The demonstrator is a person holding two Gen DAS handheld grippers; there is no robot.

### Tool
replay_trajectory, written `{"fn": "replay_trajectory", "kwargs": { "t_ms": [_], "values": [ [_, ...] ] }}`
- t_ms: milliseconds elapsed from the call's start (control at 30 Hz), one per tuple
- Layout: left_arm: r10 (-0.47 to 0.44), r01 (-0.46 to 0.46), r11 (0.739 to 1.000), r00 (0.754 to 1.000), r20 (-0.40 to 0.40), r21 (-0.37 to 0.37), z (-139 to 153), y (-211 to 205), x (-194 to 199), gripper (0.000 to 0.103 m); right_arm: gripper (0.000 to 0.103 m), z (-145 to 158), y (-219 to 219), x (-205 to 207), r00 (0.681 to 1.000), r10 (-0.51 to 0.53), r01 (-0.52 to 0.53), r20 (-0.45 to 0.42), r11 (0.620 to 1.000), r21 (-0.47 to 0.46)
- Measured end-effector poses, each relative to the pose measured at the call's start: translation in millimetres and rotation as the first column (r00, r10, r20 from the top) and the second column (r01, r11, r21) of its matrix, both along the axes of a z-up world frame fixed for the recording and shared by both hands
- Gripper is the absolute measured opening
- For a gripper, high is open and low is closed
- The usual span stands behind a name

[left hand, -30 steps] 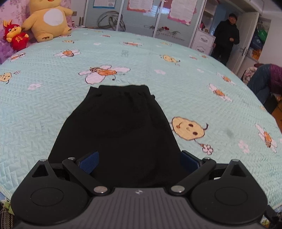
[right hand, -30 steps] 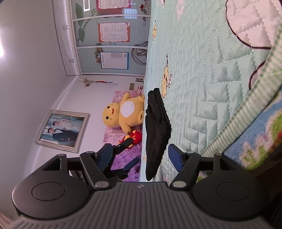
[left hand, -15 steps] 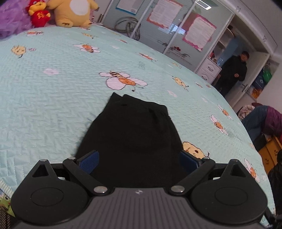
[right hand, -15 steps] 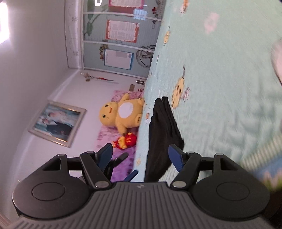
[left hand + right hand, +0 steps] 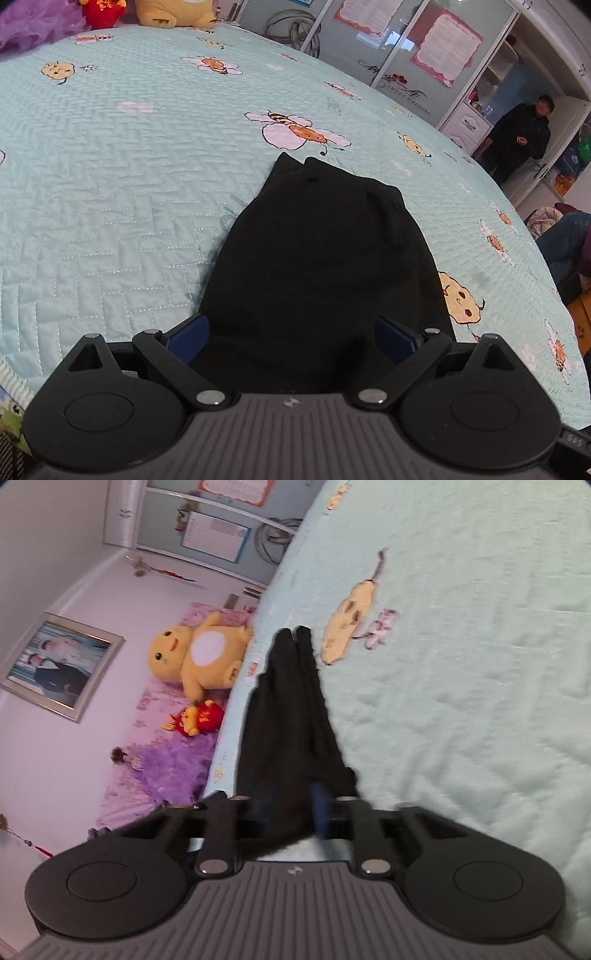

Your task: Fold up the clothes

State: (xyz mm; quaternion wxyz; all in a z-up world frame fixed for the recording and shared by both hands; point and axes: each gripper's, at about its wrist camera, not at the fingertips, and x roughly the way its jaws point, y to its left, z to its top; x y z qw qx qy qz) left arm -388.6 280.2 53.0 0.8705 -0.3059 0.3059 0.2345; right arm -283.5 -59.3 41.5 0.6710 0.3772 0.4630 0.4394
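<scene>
1. Black garment (image 5: 317, 266) spread flat on the bed (image 5: 110, 177), filling the middle of the left wrist frame from just under the bee print down to the bottom edge of the tongs.
2. Left tongs (image 5: 291, 332) set wide: blue pads (image 5: 188, 332) at either side of the near end of the garment, cloth lying between them, no pinch visible.
3. Right tongs (image 5: 291, 808) narrow and closing, with a bunched edge of the black garment (image 5: 291, 716) between the pads; frame blurred, so cannot tell for sure how firmly the cloth is pressed, though it looks gripped.
4. In the right wrist frame, scene tilted sideways: garment running from centre up toward a chick print, bed (image 5: 461, 664) filling the right half.
5. Yellow plush (image 5: 199, 657) and red plush (image 5: 197, 718) at centre left of the right wrist frame, against purple fabric; same two toys cut off at the top left edge of the left wrist frame.
6. Framed photo (image 5: 59, 664) on the wall at left of the right wrist frame.
7. Wardrobe doors with pink-edged posters (image 5: 447, 51) across the top of the left wrist frame.
8. Person in dark clothes (image 5: 521, 136) standing in a doorway at upper right of the left wrist frame, well apart from the bed.
</scene>
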Motion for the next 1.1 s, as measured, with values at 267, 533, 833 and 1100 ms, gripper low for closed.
{"fn": "replay_trajectory", "kwargs": {
  "t_ms": [267,533,833,1100],
  "values": [
    [-0.024,0.024,1.0,0.999,-0.027,0.019,4,-10,8,0.1,0.048,18,-14,-8,0.992,-0.044,0.047,0.114,0.999,-0.023],
    [-0.028,0.035,0.998,0.993,-0.113,0.059,12,-18,11,0.1,0.042,19,-16,-15,0.988,-0.06,0.073,0.144,0.993,-0.091],
    [-0.056,0.112,0.961,0.974,-0.22,0.252,47,-49,11,0.1,0.059,68,9,-45,0.956,0.007,0.083,0.292,0.952,-0.295],
    [-0.061,0.137,0.946,0.965,-0.255,0.294,67,-52,11,0.1,0.072,135,72,-59,0.897,0.166,0.085,0.41,0.845,-0.528]
  ]
}}
